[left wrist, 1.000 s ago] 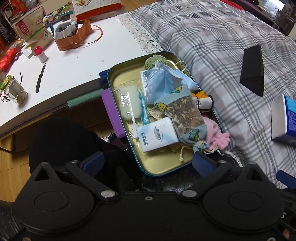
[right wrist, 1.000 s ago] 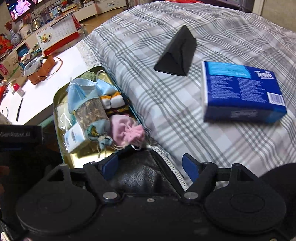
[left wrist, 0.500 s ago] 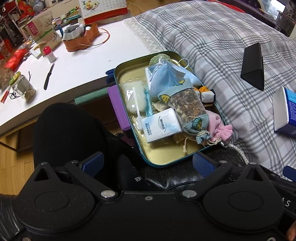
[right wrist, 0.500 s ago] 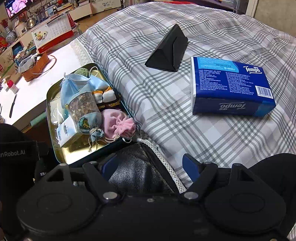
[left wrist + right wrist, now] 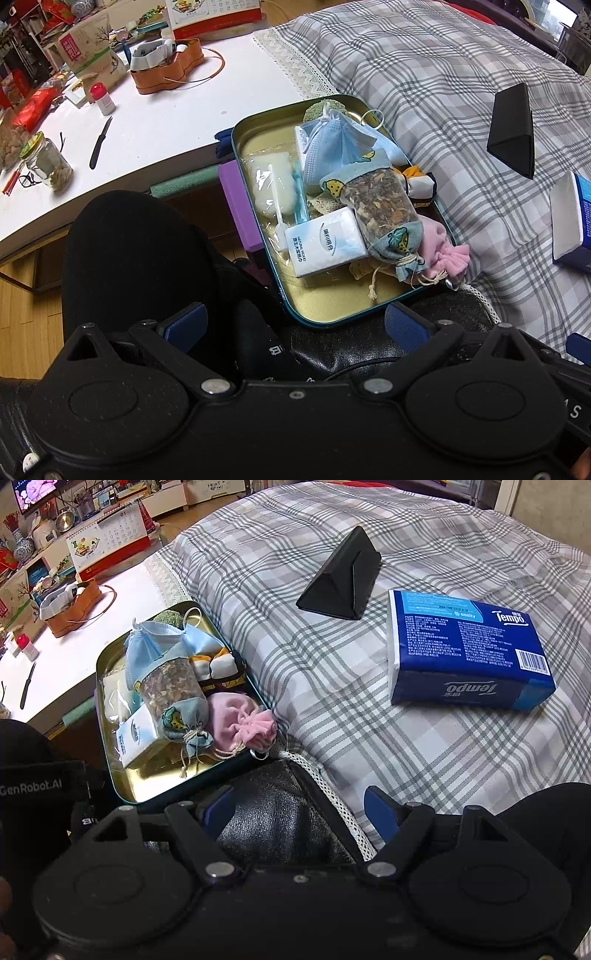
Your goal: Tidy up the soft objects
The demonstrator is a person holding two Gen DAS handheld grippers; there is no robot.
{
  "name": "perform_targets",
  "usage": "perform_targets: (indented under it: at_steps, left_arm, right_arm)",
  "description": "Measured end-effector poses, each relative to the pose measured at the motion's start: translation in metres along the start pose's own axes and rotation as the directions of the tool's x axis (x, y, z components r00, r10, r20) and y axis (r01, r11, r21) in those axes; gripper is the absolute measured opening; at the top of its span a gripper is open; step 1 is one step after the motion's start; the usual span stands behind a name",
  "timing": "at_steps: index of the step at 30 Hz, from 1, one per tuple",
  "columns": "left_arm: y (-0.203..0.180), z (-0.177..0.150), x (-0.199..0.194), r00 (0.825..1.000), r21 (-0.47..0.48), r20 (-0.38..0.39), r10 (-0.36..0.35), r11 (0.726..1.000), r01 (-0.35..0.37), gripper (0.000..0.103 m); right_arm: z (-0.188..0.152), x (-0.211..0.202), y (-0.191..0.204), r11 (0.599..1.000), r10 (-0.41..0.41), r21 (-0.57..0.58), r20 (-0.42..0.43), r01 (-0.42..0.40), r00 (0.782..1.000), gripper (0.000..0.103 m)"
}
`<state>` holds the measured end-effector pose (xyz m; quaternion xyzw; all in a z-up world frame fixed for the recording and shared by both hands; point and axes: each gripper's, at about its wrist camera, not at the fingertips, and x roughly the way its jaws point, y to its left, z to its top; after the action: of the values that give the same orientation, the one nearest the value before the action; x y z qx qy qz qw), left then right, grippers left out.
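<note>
A teal-rimmed tin tray (image 5: 332, 301) with a gold floor rests at the edge of the plaid bed cover. It is piled with a blue face mask (image 5: 332, 147), a herb sachet (image 5: 376, 206), a small white tissue pack (image 5: 325, 243), a pink drawstring pouch (image 5: 443, 251) and a small plush toy (image 5: 421, 184). My left gripper (image 5: 295, 325) hangs open just short of the tray's near rim, holding nothing. In the right wrist view the tray (image 5: 155, 779) lies to the left and a blue Tempo tissue pack (image 5: 469, 650) on the cover to the right. My right gripper (image 5: 299, 812) is open over black leather.
A black triangular case (image 5: 343, 579) stands on the plaid cover (image 5: 369, 720) beyond the tissue pack. Left of the tray, a white table (image 5: 166, 110) carries a knife (image 5: 99, 144), a glass jar (image 5: 48, 166) and a brown organiser (image 5: 166, 70). A person's black-clad knee (image 5: 129, 258) is near the left gripper.
Both views have shifted only slightly. Nothing on the tray or the cover has moved, and both grippers have stayed open.
</note>
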<state>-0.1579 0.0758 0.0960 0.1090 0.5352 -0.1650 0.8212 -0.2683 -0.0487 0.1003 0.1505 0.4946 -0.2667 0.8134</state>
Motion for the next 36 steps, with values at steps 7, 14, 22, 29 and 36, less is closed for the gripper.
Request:
perform_targets:
  at_steps: [7, 14, 22, 29, 36]
  left_arm:
    - [-0.0027, 0.0007, -0.0009, 1.0, 0.0, 0.005, 0.003, 1.0, -0.003, 0.099]
    - [-0.0057, -0.0004, 0.0009, 1.0, 0.008, -0.005, 0.002, 1.0, -0.002, 0.099]
    - [-0.0061, -0.0012, 0.0007, 1.0, 0.006, -0.003, 0.003, 1.0, -0.003, 0.099]
    - [-0.0061, -0.0014, 0.0008, 1.0, 0.005, -0.004, 0.005, 1.0, -0.004, 0.099]
    - [-0.0061, -0.0025, -0.0006, 1.0, 0.002, 0.0, 0.008, 1.0, -0.008, 0.099]
  right_arm:
    - [-0.0003, -0.0014, -0.0016, 1.0, 0.005, -0.001, 0.004, -0.005, 1.0, 0.075]
    - [-0.0005, 0.0001, -0.0026, 1.0, 0.006, 0.004, 0.002, -0.006, 1.0, 0.075]
    - [0.0003, -0.0025, -0.0023, 1.0, 0.011, 0.005, 0.012, -0.011, 1.0, 0.075]
    - [0.0003, -0.0023, -0.0015, 1.0, 0.009, 0.002, 0.011, -0.009, 1.0, 0.075]
    - [0.0005, -0.0038, -0.0009, 1.0, 0.012, -0.002, 0.013, -0.012, 1.0, 0.075]
